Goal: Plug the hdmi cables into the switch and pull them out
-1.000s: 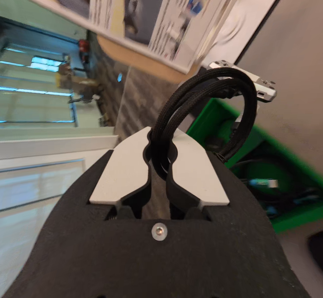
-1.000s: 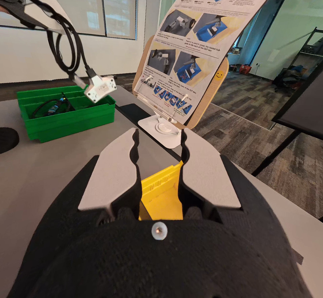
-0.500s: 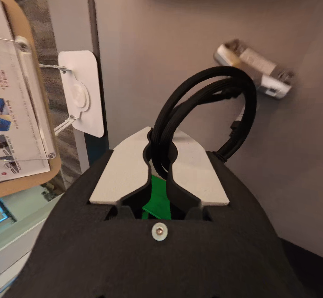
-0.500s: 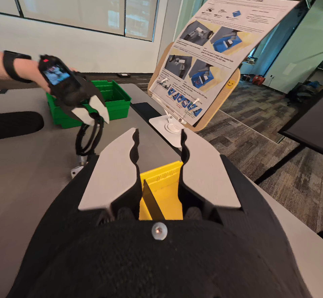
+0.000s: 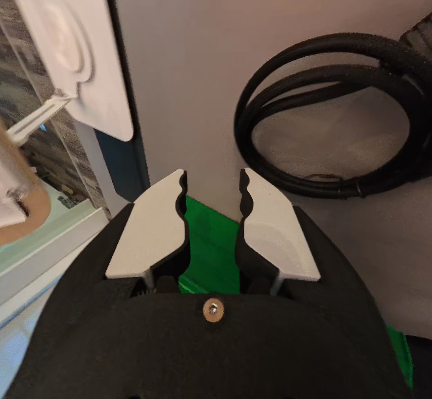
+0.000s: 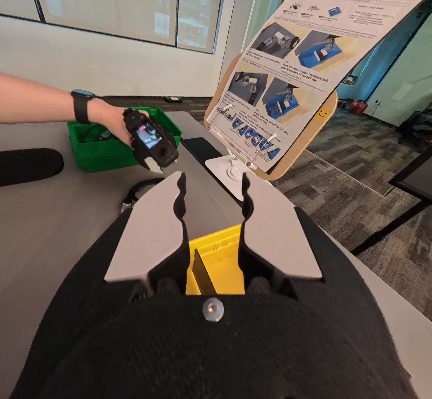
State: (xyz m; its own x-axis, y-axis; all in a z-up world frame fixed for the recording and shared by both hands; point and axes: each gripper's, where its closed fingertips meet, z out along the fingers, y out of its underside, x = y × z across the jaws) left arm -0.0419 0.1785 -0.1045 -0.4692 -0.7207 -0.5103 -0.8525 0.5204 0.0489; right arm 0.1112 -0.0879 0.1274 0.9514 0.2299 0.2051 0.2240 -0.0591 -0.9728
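Observation:
A coiled black HDMI cable lies flat on the grey table, to the right of and beyond my left gripper, which is open and empty. The silver switch shows blurred at the coil's far end, at the frame's right edge. In the right wrist view the left gripper hovers just above the cable, which is mostly hidden behind my right gripper's finger. My right gripper is open and empty above a yellow bin.
A green bin holding other cables stands at the back left. An instruction board on a white stand stands at the table's right edge. A black pad lies at the left. The yellow bin has a black divider. Tip to tip, the grippers are about 40 cm apart.
My left gripper carried the cable bundle and switch down from above the green bin to the table, then opened and let go. The right gripper stayed open over the yellow bin.

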